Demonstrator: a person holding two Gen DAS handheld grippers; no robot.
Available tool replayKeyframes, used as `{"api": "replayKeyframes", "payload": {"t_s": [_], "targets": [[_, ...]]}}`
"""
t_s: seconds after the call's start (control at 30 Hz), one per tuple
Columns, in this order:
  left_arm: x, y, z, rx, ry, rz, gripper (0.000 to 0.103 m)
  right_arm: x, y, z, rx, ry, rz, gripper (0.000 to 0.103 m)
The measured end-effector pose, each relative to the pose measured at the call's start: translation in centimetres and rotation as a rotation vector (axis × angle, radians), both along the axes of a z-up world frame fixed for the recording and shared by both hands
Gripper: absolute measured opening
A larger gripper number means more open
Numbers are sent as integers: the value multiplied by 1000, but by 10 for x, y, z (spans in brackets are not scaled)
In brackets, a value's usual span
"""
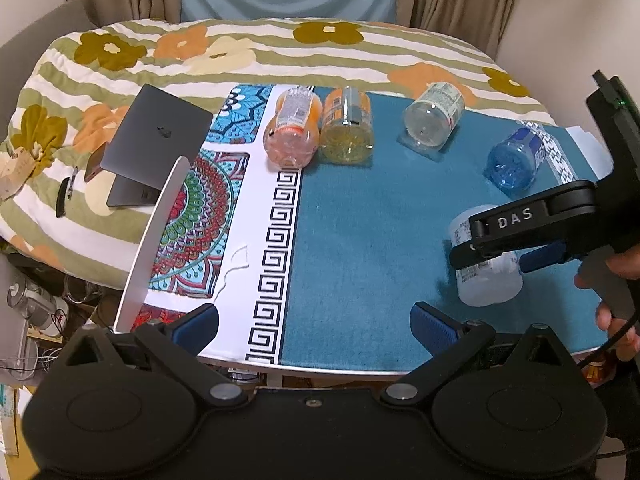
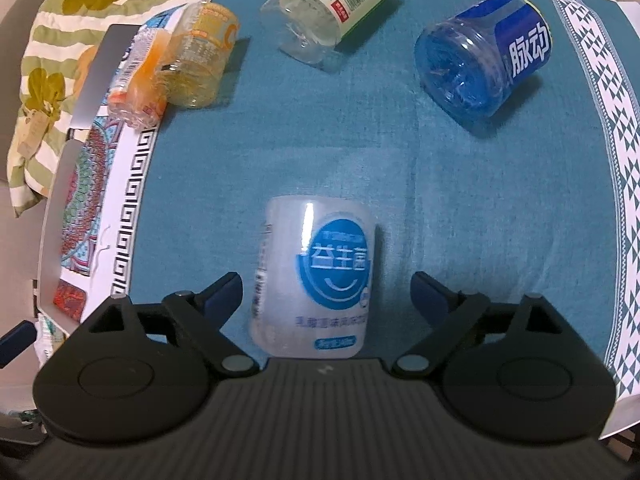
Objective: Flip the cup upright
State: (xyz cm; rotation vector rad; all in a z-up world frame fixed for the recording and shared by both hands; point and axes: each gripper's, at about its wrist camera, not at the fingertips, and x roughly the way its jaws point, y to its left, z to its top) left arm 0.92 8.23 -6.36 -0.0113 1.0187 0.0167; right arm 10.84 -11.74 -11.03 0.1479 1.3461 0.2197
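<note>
A white cup with a blue round label (image 2: 316, 280) lies on its side on the teal cloth, between the open fingers of my right gripper (image 2: 326, 296), which do not touch it. In the left wrist view the same cup (image 1: 488, 280) is partly hidden by the right gripper (image 1: 516, 248) at the right edge. My left gripper (image 1: 314, 330) is open and empty above the table's front edge. Other cups lie on their sides farther back: blue (image 2: 486, 56), clear (image 2: 328, 12), yellow (image 2: 204, 56), orange (image 2: 138, 80).
The table (image 1: 320, 364) carries a teal and patterned cloth. A closed laptop (image 1: 156, 144), a phone and pens lie on the flowered quilt (image 1: 100, 72) to the left. A grey board (image 1: 154, 236) stands along the table's left edge.
</note>
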Motion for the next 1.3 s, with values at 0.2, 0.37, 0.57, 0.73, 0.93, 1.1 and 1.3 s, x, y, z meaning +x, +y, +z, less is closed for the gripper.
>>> {"api": "replayKeyframes", "payload": {"t_s": [0.2,0.37,0.57,0.73,0.93,1.1,1.3], "targets": [[10,-12,20,0,0,-1,103,-7,-25,35,68,-52,-47,103],[34,-39,38,-39,29,-30,103,-16,-77,69,85,-133,-138,103],[80,-88,28,-43,142,-81,103,-28,-135,75,2,-207,-179,103],[113,-116,2,-76,261,-96,103,-36,-170,62,-14,-194,-180,103],[143,-143,-28,-49,388,-92,98,-39,-190,48,-36,-214,-160,103],[154,-150,-47,-18,466,-83,95,-34,-207,35,-2,-194,-155,103],[165,-152,-59,-14,510,-54,91,-26,-217,19,23,-161,-145,103]]}}
